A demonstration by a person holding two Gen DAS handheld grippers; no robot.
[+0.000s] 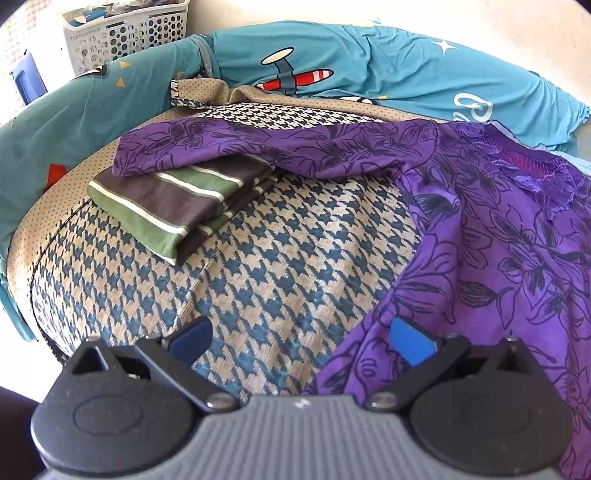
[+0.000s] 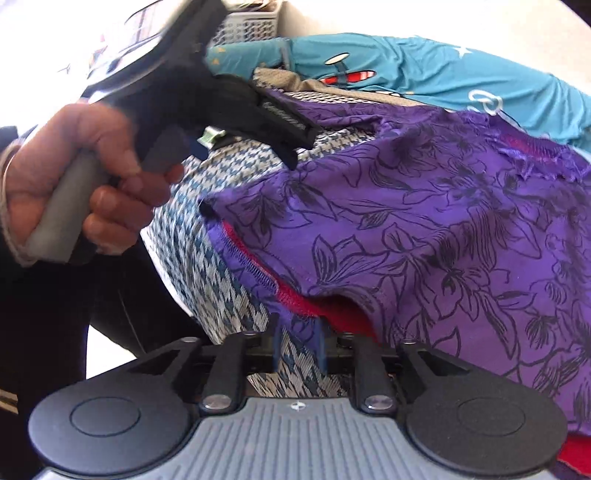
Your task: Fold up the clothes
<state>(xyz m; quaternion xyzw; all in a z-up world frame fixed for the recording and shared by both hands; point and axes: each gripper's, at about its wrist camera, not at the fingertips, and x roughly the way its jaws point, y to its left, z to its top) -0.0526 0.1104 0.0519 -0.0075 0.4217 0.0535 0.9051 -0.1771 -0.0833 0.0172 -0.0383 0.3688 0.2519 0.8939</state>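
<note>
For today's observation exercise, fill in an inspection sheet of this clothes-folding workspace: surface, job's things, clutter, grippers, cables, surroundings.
Surface: houndstooth cover, teal airplane-print bedding behind.
Job's things: purple floral garment spread out, its sleeve over a folded striped garment.
Clutter: nothing seen.
Grippers: left gripper open, one finger over the purple hem; right gripper nearly shut on the purple garment's hem.
Cables: nothing seen.
Surroundings: white laundry basket behind; a hand holds the left gripper.
</note>
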